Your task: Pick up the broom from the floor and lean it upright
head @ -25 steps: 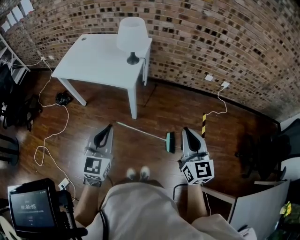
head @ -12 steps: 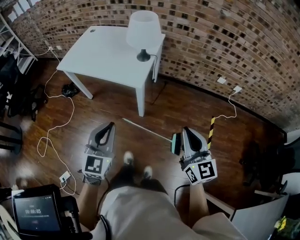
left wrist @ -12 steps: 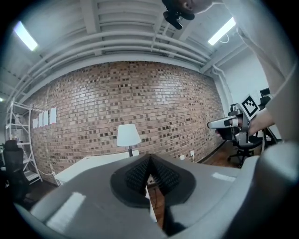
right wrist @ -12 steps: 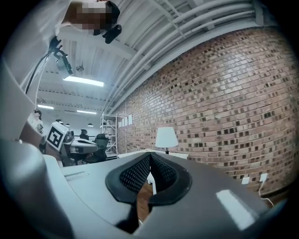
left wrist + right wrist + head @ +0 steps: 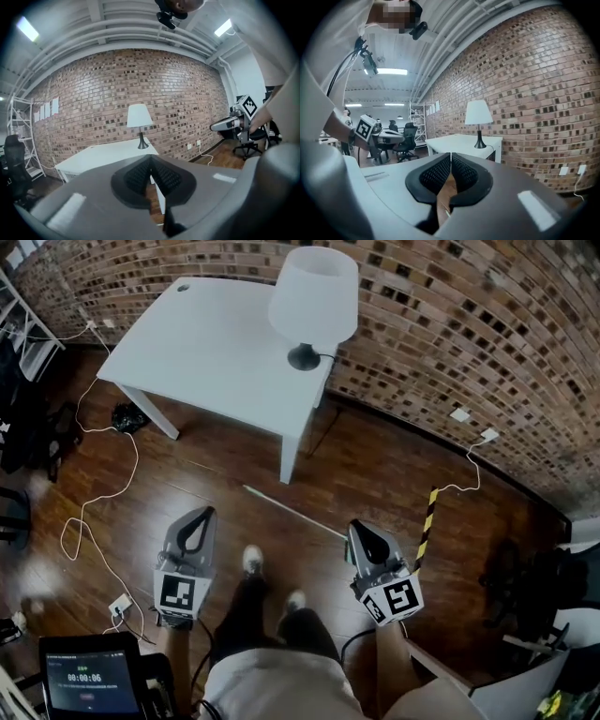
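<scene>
We hold both tools out over the wooden floor [image 5: 375,465], where the broom [image 5: 291,510] lies flat ahead of us.

Our left tool [image 5: 197,521] has its jaws pressed together, empty. Our right tool [image 5: 361,535] has just been opening its jaws by a hair; the tips all but meet, with nothing between them. The broom's thin handle runs from near the white table [image 5: 216,343] leg to the right tool, which hides its head.

- The left gripper [image 5: 151,159] fills the lower frame, its dark ribbed jaws pressed together with nothing between them.
- Beyond its tips, at 12 o'clock, a white-shaded lamp [image 5: 139,119] stands on a white table [image 5: 101,157] before a brick wall [image 5: 93,89].
- A shelf rack [image 5: 18,136] stands at 9 o'clock.
</scene>
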Motion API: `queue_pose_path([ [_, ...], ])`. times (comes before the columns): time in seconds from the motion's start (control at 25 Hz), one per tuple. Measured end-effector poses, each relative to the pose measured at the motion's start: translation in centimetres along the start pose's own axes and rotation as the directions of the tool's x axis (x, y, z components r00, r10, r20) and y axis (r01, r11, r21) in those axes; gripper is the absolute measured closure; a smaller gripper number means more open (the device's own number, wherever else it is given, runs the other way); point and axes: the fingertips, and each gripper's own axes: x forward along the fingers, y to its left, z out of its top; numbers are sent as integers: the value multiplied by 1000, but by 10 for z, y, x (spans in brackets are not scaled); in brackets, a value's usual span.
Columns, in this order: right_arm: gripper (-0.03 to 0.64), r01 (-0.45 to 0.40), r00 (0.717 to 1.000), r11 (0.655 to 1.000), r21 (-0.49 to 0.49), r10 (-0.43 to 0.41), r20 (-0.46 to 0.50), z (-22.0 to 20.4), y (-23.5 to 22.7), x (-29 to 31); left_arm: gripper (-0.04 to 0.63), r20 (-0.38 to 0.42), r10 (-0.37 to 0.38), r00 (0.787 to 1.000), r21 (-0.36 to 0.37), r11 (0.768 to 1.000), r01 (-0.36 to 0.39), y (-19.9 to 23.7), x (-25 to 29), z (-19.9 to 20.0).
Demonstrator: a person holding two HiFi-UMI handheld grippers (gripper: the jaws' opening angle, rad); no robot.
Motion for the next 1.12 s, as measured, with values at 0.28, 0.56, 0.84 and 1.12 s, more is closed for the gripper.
queue_pose_path([
  [0.28,579,-109,983,993,-44,101,-154,-151,-4,104,594,-53,104,993,-4,995,-104,70,36,-135],
  [0.56,523,-220,924,969,-112,171,-341,-348,-8,180,594,-119,164,979,-34,985,-169,92,66,-290],
  [0.84,513,-270,871,959,-81,208,-445,-489,-15,219,594,-149,189,971,-64,978,-200,92,78,-406],
  [1.12,481,-385,745,918,-98,246,-620,-646,-40,274,594,-156,226,961,-64,969,-238,99,104,-513],
])
